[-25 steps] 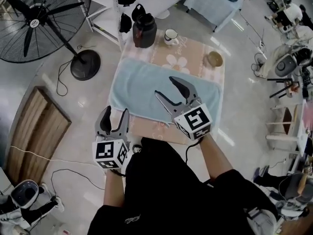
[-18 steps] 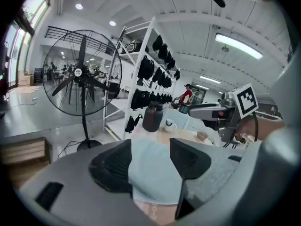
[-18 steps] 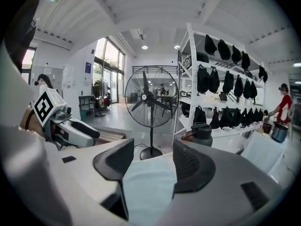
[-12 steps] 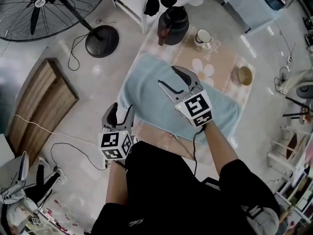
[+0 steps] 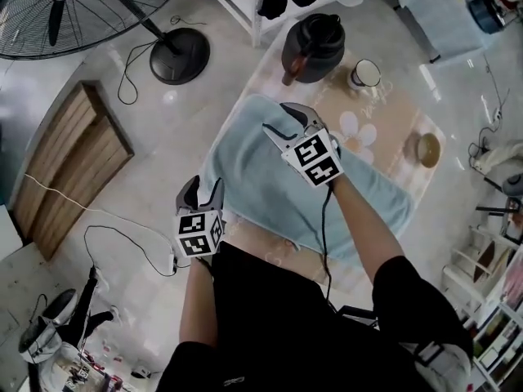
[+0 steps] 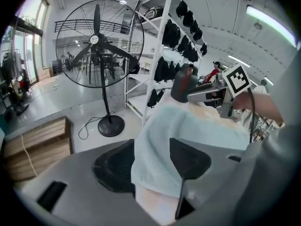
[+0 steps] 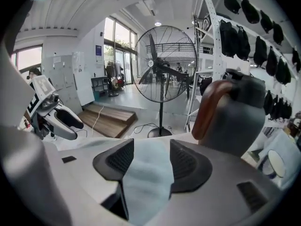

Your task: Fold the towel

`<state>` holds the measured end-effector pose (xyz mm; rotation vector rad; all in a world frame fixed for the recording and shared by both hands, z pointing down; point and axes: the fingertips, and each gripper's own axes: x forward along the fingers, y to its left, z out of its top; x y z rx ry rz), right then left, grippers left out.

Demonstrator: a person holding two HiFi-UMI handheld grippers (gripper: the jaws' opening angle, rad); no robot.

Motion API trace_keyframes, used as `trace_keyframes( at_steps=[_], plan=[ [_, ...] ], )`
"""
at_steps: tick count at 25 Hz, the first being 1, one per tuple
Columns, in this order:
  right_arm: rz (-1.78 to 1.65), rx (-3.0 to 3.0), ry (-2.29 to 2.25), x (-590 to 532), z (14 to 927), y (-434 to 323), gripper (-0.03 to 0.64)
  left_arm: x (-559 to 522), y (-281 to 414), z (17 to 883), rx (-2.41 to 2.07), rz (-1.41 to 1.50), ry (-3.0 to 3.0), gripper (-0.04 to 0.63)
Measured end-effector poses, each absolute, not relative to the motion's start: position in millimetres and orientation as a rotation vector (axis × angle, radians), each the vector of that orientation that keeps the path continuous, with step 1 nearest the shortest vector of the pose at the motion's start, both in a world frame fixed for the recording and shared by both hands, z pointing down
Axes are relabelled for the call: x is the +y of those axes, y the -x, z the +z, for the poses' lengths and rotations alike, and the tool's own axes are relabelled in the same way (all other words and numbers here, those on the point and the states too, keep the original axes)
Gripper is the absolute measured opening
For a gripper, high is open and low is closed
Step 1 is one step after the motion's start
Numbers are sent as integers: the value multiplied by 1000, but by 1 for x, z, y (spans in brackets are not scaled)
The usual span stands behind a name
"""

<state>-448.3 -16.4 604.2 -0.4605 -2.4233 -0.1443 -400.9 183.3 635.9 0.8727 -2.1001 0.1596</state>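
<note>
Far left on the floor: big floor fan (image 5: 73, 2), round black base toward the table. Below it, wooden board (image 5: 69, 170) lying flat, with a thin cable trailing past.

Next, left gripper (image 5: 203, 184), held at the near-left corner of the towel (image 5: 253, 178). Jaws apart, a moderate gap. In the left gripper view, shows the towel's corner right in that gap, the pads to either side of it, not pinched. Marker cube toward the person, forearm running back below.

Towel: light blue, spread flat over the low table (image 5: 384, 125) with its pink flowered cover. Covers the table's left and near part and reaches the near-left edge by the left gripper. Some soft wrinkles, no fold in it yet.

Then right gripper (image 5: 274, 116), over the towel's far-left corner, arm stretched across the cloth. Jaws spread wide. In the right gripper view, shows pale blue towel filling the space between the pads, with no grip on it. Points toward the fan and the dark jug.

Just beyond that corner: dark jug (image 5: 313, 47), brown handle, upright on the table's far edge. Right of it, white mug (image 5: 365, 73), upright, near but apart from the jug. Further right, small brown bowl (image 5: 426, 148) on the bare flowered cover, well apart from the towel's far edge.

Top centre behind the table: white rack (image 5: 237, 6) hung with dark caps.
</note>
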Motion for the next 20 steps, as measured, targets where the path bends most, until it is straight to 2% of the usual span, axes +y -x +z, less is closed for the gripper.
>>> trace_keyframes(
  at_steps=[10, 20],
  plan=[
    [-177, -2295, 472, -11, 662, 503, 238, 195, 394, 677, -2018, 155, -770, 236],
    [-227, -2156, 440, 2, 695, 506, 236, 206, 394, 690, -1995, 115, -737, 235]
  ],
)
